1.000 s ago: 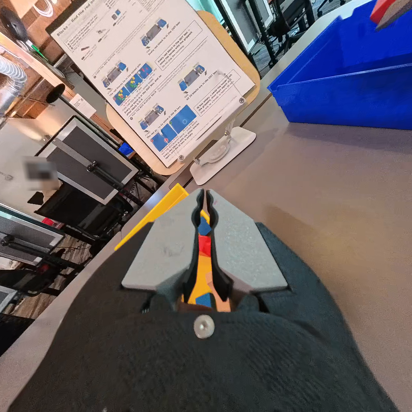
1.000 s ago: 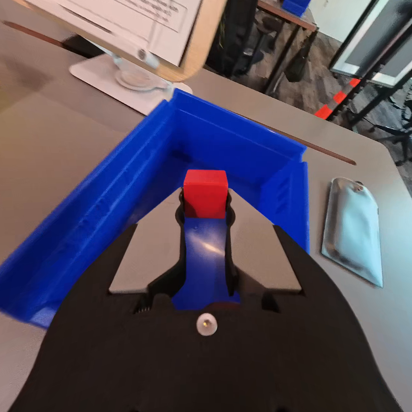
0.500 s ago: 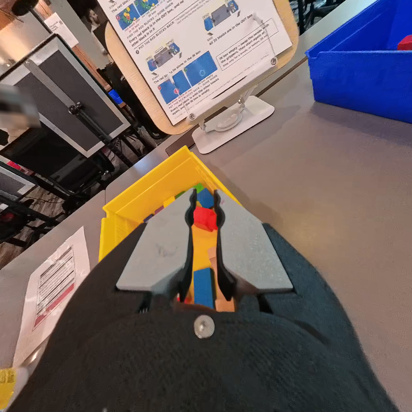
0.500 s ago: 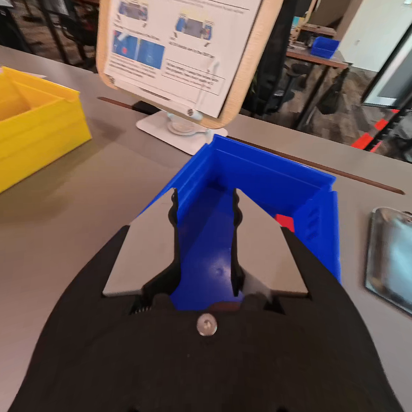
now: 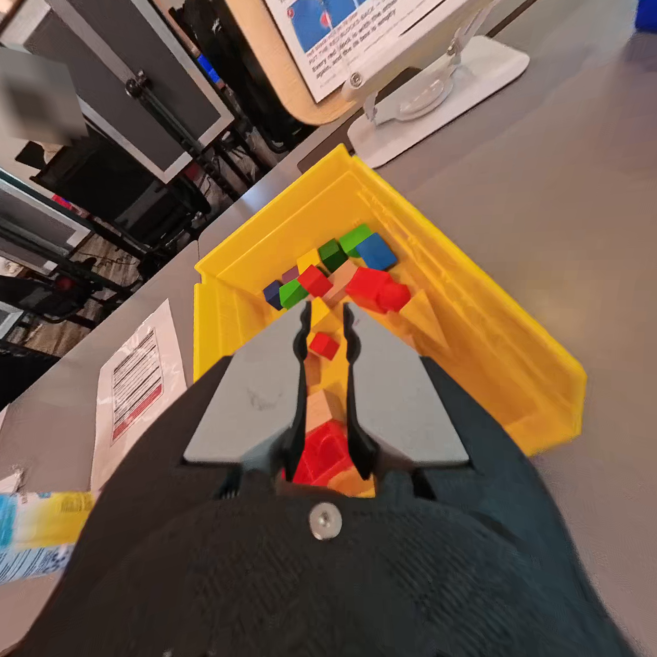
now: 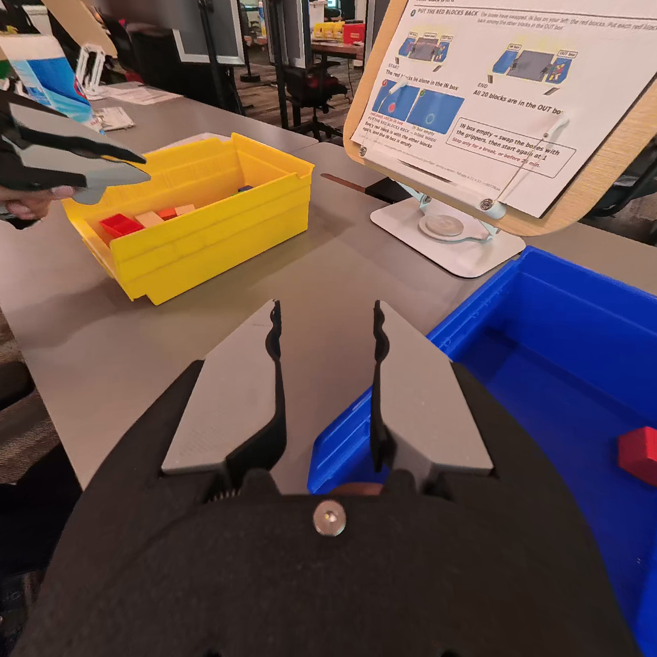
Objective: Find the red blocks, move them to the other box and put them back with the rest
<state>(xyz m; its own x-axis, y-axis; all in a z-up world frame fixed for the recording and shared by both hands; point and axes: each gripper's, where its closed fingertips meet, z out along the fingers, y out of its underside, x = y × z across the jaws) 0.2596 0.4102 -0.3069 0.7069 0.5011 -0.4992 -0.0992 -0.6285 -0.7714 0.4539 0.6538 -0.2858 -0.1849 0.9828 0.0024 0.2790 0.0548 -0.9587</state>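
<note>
1. The left gripper (image 5: 325, 309) hangs over the yellow box (image 5: 497, 341), its fingers (image 5: 249, 391) a narrow slit apart with nothing pressed between them.
2. The blocks below are crowded toward the far end wall: greens, blues, a yellow, bare wood, and several red blocks (image 5: 377, 293) among them.
3. One small red cube (image 5: 323, 345) lies loose on the box floor, showing through the slit between the fingers, apart from both pads.
4. A bigger red piece (image 5: 321, 451) sits nearer the camera, down by the finger roots.
5. The box's near end wall is cut lower than its long sides; the long right wall stands between the blocks and the open grey bench (image 5: 533, 213).
6. On the right side, the right gripper (image 6: 327, 309) hovers over bare bench with its fingers (image 6: 227, 391) spread wide and nothing between them.
7. A broad clear strip of bench lies between the yellow box and the blue box (image 6: 554, 355).
8. The blue box's left rim runs just beside the right finger, and one red block (image 6: 638, 455) rests inside by the picture's right edge.
9. Beyond, the white stand base (image 6: 451, 241) of the instruction board (image 6: 515, 89) sits close to the blue box's far corner, closing in that end of the bench.
</note>
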